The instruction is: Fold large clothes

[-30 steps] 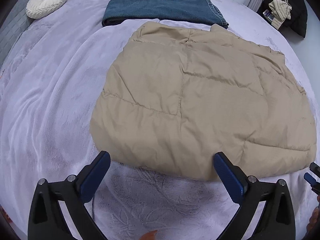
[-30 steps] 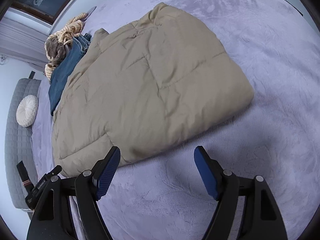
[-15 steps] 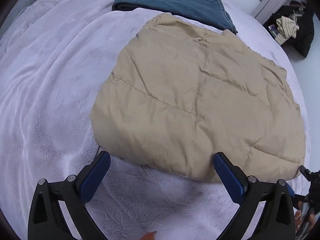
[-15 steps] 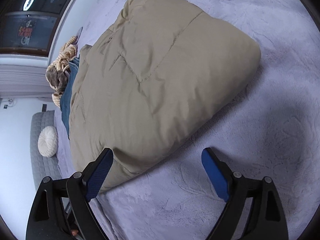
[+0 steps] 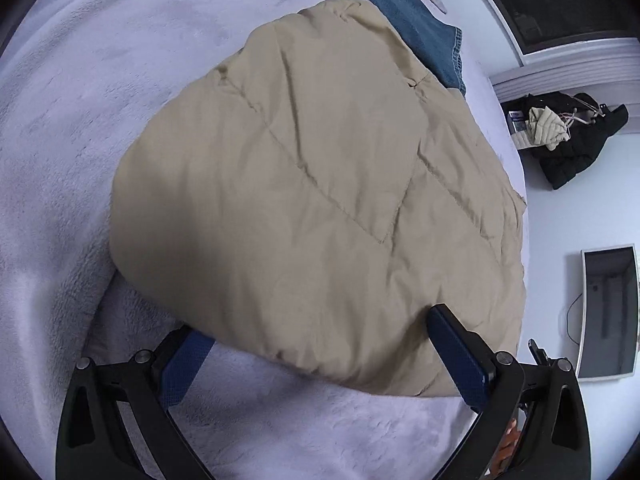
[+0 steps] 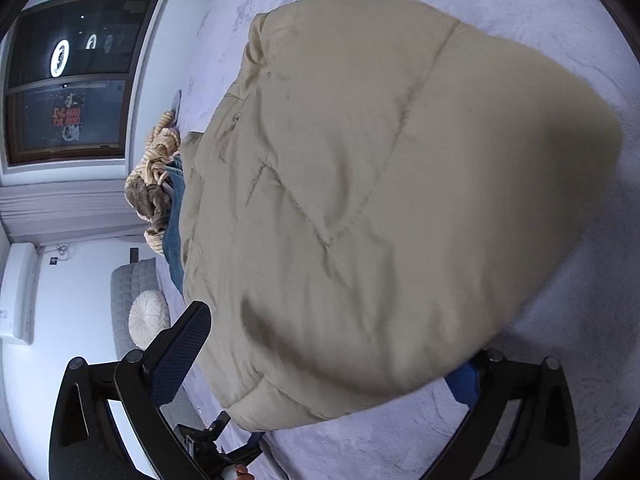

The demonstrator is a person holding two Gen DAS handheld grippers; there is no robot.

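A folded beige quilted jacket point(image 5: 320, 184) point(image 6: 380, 200) lies on a lilac fleece blanket point(image 5: 80, 120) point(image 6: 560, 420). My left gripper point(image 5: 320, 360) is open at the jacket's near edge. That edge bulges between its blue pads: one fingertip point(image 5: 444, 320) rests over the fabric, the other point(image 5: 184, 364) is tucked partly under it. My right gripper point(image 6: 324, 364) straddles another stretch of the same edge, its jaws opening wide. Its left finger point(image 6: 184, 344) stands free beside the jacket; the right one point(image 6: 460, 380) is mostly hidden under the overhanging fabric.
Folded blue jeans point(image 5: 400, 12) point(image 6: 176, 216) lie just beyond the jacket, with a striped knit garment point(image 6: 160, 152) behind them. A round white cushion point(image 6: 148, 316) sits on a grey sofa. A dark pile of clothes point(image 5: 568, 140) lies off the bed's side.
Both grippers dropped, rolled and closed in on the jacket's near edge, which now sits between their fingers. The right jaws spread wider. The jacket has not moved.
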